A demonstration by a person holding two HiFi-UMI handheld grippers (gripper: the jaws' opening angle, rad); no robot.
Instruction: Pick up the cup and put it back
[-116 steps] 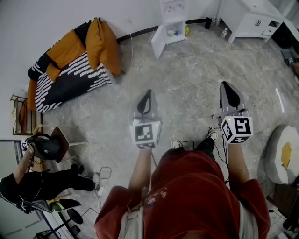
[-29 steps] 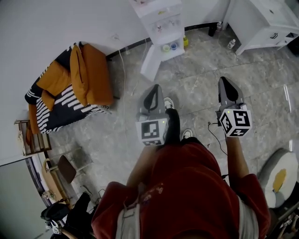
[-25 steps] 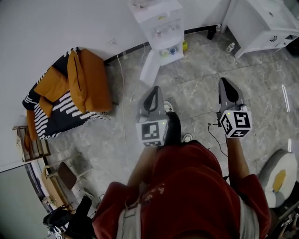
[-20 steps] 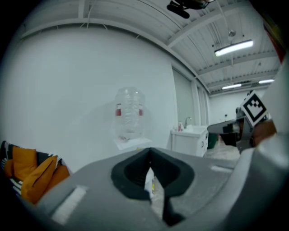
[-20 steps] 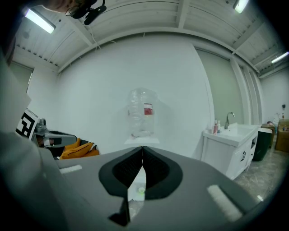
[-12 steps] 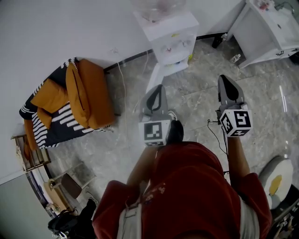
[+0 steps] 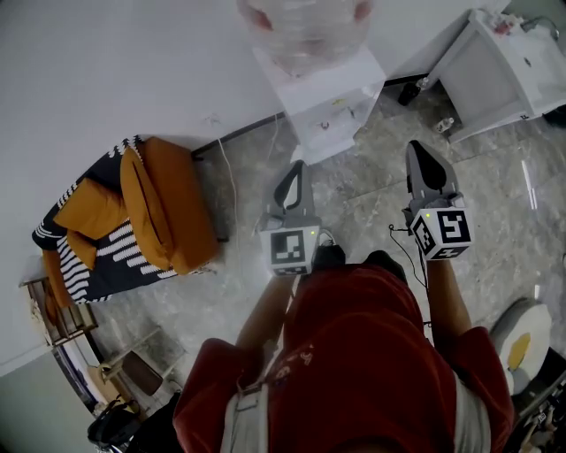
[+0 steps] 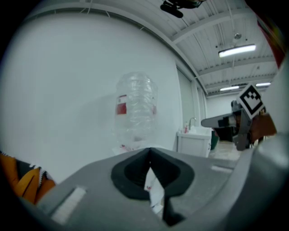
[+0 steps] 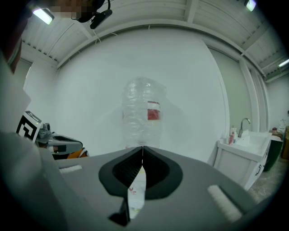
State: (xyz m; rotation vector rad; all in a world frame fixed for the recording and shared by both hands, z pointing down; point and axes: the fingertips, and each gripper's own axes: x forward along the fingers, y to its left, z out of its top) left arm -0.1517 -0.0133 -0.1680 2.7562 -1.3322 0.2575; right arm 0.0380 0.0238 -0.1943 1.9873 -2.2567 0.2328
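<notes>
My left tongs (image 7: 299, 168) sit at 11 o'clock and my right tongs (image 7: 417, 149) at 1 o'clock. Both are pressed fully closed with nothing between the jaws. I judge that suits carrying them, since nothing is within reach to grip. Both point nearly level at the dispenser (image 7: 332, 88) at 12 o'clock, likely because that is where I mean to work. An orange sofa (image 7: 168, 208) lies at 9 o'clock and a white cabinet (image 7: 504, 66) at 2 o'clock. Farthest, the bottle (image 7: 305, 22) tops the dispenser. I cannot make out the cup; neither tongs holds it.
</notes>
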